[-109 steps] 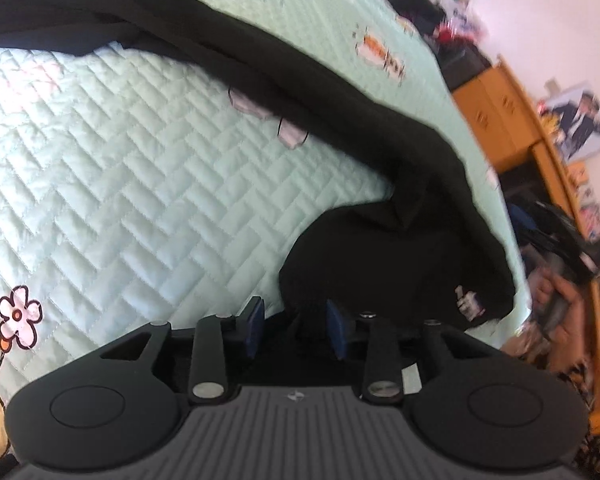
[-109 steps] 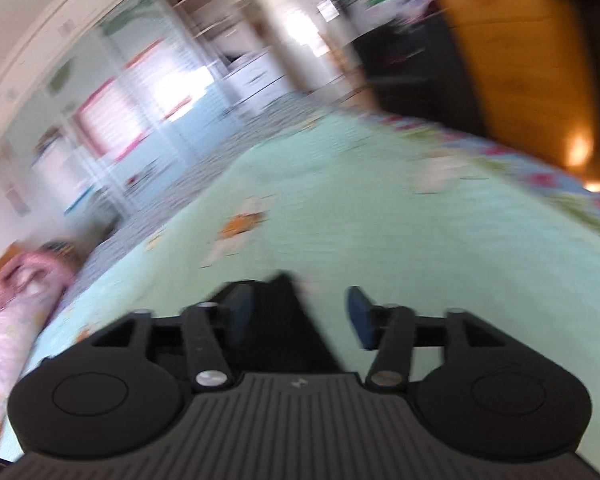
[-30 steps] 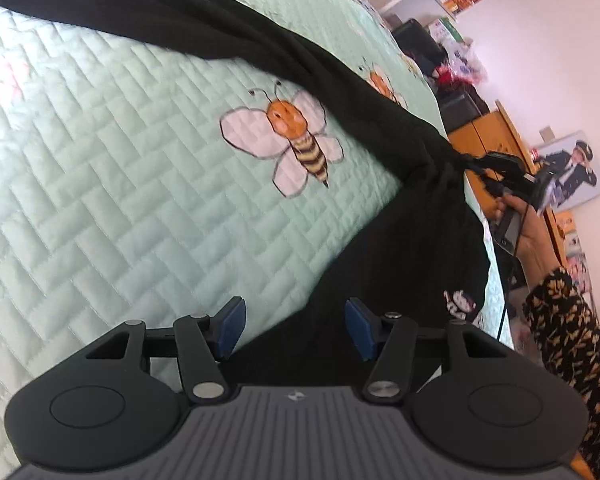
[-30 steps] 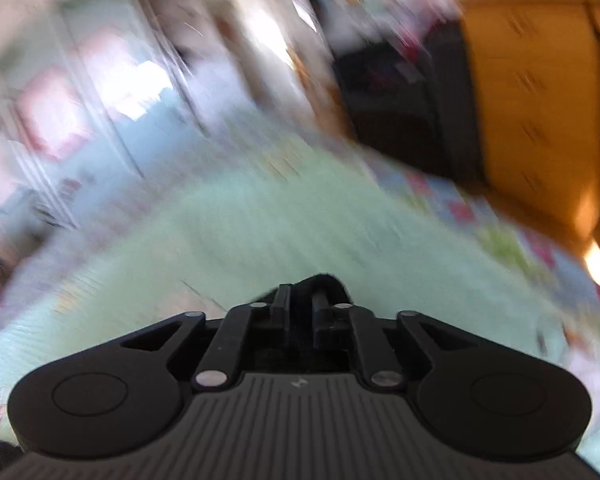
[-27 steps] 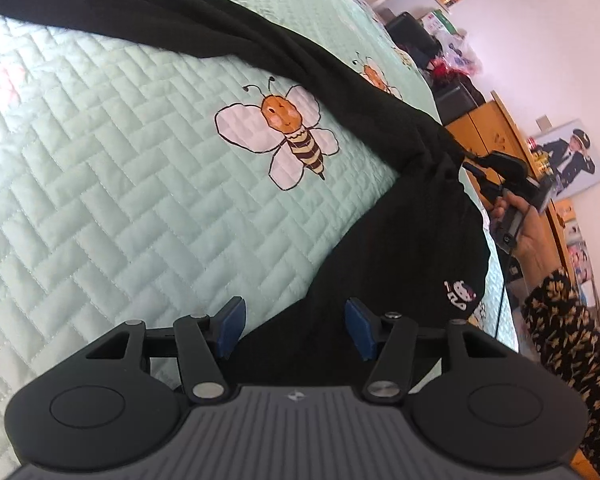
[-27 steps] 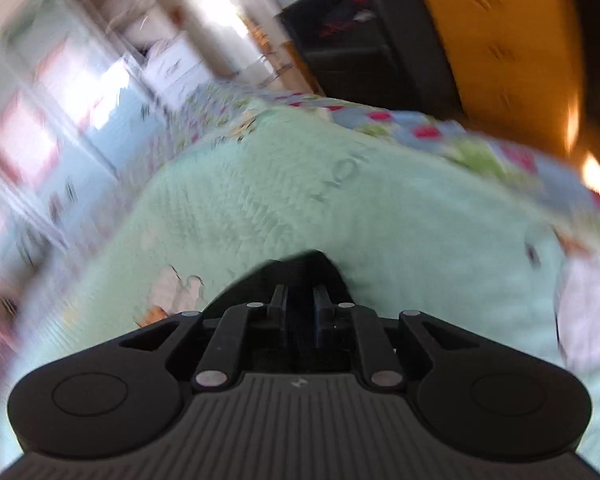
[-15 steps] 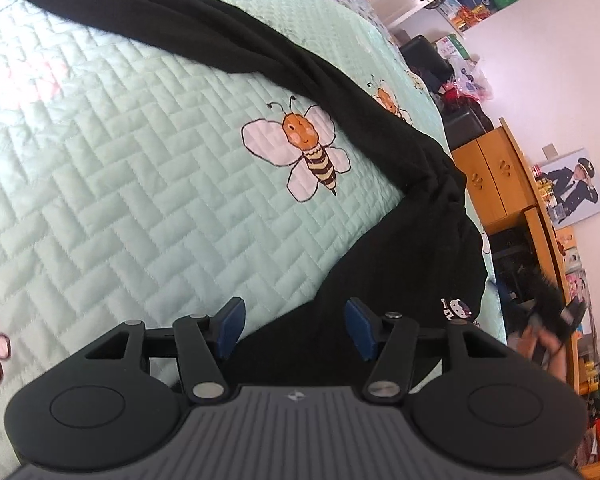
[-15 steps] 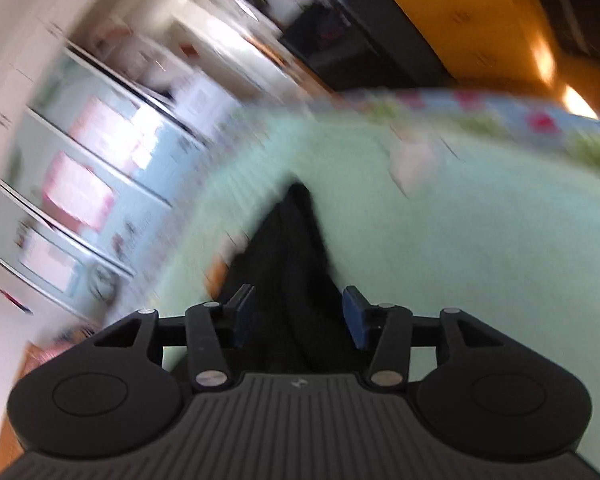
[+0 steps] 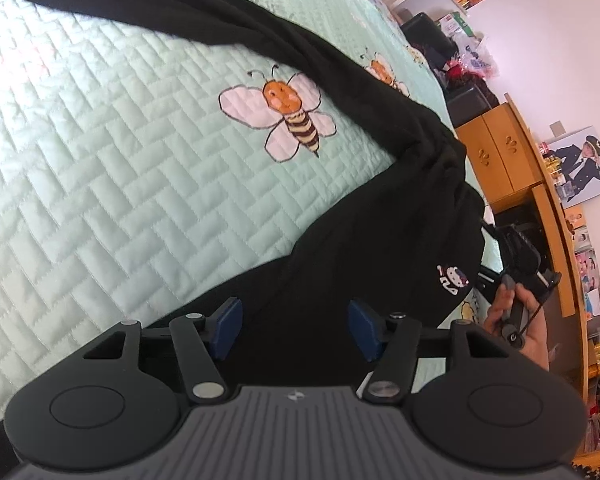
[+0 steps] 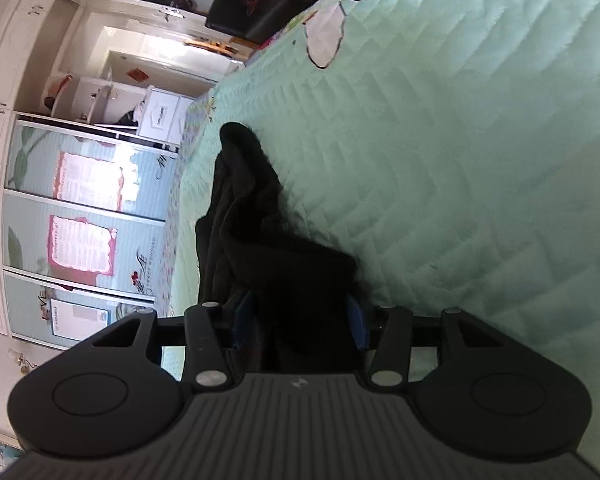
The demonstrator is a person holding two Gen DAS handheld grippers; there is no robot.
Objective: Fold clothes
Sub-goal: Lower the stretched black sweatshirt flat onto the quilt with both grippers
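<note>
Lying across the quilt, black garment sits between both spread grippers, left gripper and right gripper, neither pinching.

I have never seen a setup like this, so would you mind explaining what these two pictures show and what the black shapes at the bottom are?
There is no robot: a person holds a hand-held gripper in each hand, each with a camera looking along its two fingers. The left gripper is opening above a black garment spread on a mint quilted bedspread with a bee picture. The right gripper, seen from its own camera, stands open with black cloth bunched between its fingers. The person's right hand shows at the edge of the left picture.
</note>
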